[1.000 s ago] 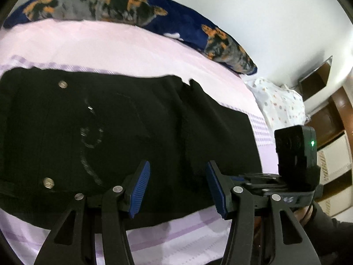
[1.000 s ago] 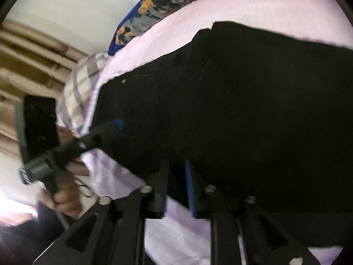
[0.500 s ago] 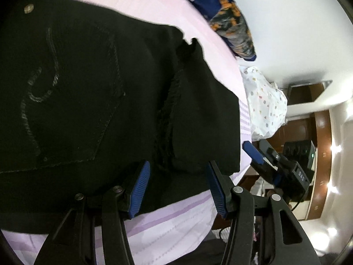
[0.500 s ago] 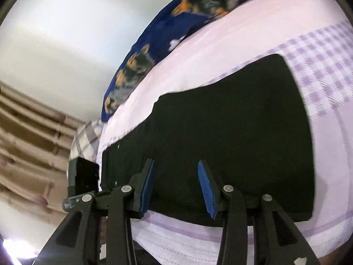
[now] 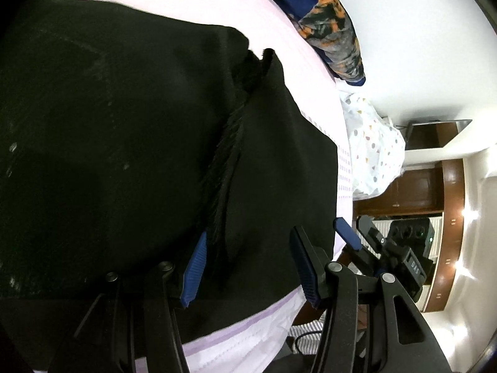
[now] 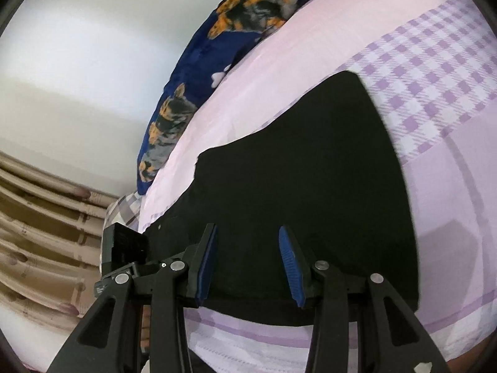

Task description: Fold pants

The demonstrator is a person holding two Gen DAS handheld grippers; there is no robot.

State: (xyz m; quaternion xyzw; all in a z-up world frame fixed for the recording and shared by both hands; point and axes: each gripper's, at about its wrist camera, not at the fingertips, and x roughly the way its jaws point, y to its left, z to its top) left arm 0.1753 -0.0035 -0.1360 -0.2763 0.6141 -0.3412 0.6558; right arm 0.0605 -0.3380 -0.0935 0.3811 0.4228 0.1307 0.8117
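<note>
The pink bedsheet (image 6: 310,40) is covered across its middle by the black pants (image 5: 124,155), which are laid flat with a frayed hem ridge (image 5: 226,155) showing. Compared with a second ago, the pants are seen much closer in the left view. The left gripper (image 5: 245,267) is held with fingers spread, nothing between them. The right gripper (image 6: 248,264) has just been opened from a near-closed gap; nothing is pinched.
</note>
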